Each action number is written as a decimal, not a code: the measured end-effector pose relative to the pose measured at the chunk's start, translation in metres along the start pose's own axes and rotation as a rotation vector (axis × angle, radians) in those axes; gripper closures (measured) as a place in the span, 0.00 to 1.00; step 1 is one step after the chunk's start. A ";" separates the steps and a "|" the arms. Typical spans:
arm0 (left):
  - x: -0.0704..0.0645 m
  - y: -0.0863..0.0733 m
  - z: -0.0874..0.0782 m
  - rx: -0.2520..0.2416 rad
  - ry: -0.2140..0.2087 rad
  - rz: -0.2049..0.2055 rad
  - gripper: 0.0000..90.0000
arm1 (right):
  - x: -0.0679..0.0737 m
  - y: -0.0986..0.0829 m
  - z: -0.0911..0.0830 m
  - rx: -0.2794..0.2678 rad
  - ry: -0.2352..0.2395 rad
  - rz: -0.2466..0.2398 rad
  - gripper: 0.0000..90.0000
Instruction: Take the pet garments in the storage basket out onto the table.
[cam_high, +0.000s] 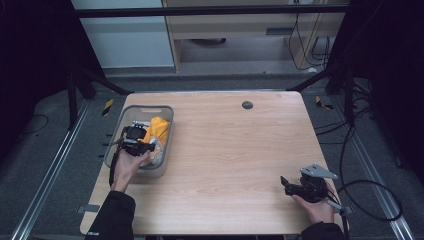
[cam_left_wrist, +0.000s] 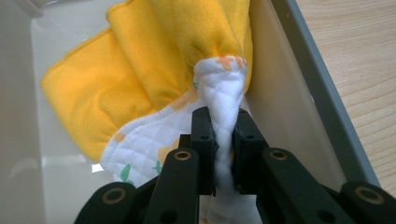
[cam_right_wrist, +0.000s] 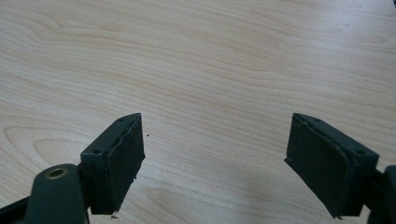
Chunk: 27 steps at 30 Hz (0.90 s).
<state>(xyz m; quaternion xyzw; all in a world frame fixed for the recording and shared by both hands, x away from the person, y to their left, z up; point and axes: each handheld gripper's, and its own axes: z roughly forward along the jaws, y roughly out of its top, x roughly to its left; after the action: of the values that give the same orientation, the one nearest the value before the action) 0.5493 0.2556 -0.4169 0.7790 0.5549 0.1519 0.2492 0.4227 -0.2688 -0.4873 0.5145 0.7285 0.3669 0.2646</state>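
A yellow cloth with a white quilted printed side (cam_left_wrist: 154, 60) lies in a grey plastic bin (cam_high: 167, 131) at the table's left. My left gripper (cam_left_wrist: 224, 140) is inside the bin, shut on a raised white fold of that cloth (cam_left_wrist: 223, 88). In the high view the left gripper (cam_high: 136, 145) sits over the bin beside the yellow cloth (cam_high: 157, 129). My right gripper (cam_high: 285, 186) rests near the table's front right corner, held by a hand. In the right gripper view its jaws (cam_right_wrist: 215, 163) stand wide open over bare wood with nothing between them.
The wooden table (cam_high: 230, 145) has a small dark round cap (cam_high: 247, 105) near its far edge. The bin's grey wall (cam_left_wrist: 322, 107) runs close along the right of the left gripper. Cables (cam_high: 370, 200) trail off the table's right side.
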 end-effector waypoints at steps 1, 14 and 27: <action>0.001 0.000 -0.002 -0.005 0.002 0.000 0.90 | 0.000 0.000 0.000 0.000 0.000 0.000 0.21; 0.008 0.004 -0.033 -0.071 -0.005 0.010 0.91 | 0.000 0.000 0.000 0.003 0.000 0.002 0.21; 0.008 0.010 -0.064 -0.109 -0.013 0.050 0.92 | 0.001 0.000 0.000 0.003 0.001 0.003 0.21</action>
<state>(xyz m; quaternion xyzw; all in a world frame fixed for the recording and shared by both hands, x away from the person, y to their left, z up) 0.5271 0.2750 -0.3590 0.7789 0.5246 0.1830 0.2910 0.4225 -0.2683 -0.4870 0.5159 0.7284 0.3664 0.2626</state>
